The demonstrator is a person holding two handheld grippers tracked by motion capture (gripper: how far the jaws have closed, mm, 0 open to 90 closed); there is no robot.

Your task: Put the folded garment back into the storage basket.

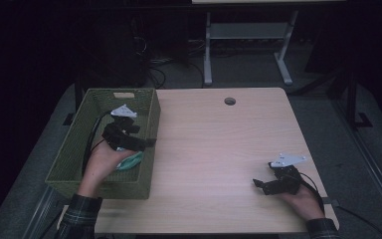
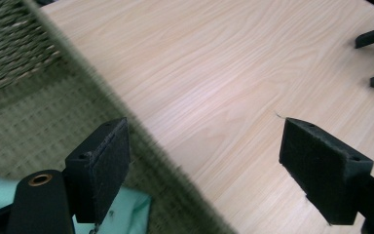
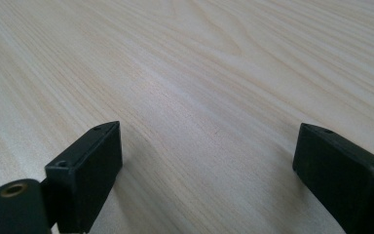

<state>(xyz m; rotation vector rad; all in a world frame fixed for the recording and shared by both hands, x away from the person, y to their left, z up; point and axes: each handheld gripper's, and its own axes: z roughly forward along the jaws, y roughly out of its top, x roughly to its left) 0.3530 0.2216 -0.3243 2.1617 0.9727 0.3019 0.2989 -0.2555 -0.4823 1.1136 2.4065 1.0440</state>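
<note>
A green woven basket (image 1: 69, 154) stands on the left part of the light wooden table (image 1: 219, 149). A mint-green soft item (image 1: 131, 162) lies in the basket's near right corner, partly under the person's left hand. My left gripper (image 1: 144, 142) hangs open over the basket's right rim, nothing between its jaws. In the left gripper view the left gripper (image 2: 204, 161) straddles the basket (image 2: 24, 126) rim, with the mint-green item (image 2: 131, 214) low at left and the right gripper (image 2: 365, 61) far off. My right gripper (image 1: 262, 175) rests open at the table's front right, over bare wood (image 3: 207, 165).
A round cable hole (image 1: 230, 101) sits near the table's far edge. Behind the table stand the white legs of another desk (image 1: 207, 50), with cables on the dark floor. Bare wood stretches between the basket and the right gripper.
</note>
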